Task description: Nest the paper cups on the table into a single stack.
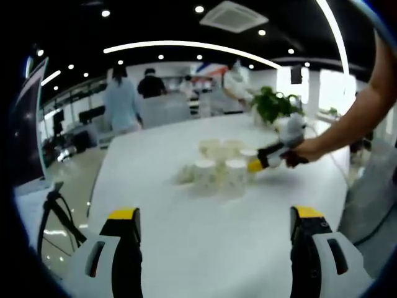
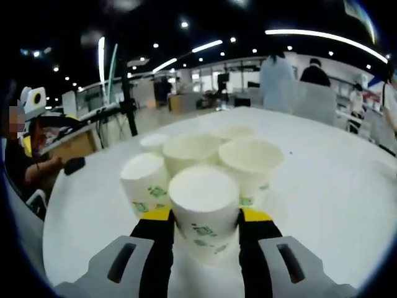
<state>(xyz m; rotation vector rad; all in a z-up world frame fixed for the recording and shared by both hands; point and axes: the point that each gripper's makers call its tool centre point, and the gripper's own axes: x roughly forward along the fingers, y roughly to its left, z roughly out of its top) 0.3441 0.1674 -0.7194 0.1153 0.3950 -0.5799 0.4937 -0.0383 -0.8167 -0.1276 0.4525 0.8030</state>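
I am closing my right gripper around the nearest paper cup, jaws hugging its sides. The other cups are sitting loose behind it on the white table, nothing stacked yet. My left gripper is waiting, spread wide.

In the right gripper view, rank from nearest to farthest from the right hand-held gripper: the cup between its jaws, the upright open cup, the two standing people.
1. Cup between jaws, upside down, bottom centre.
2. Open cup, just behind, right.
3. People, beyond the table, upper right.
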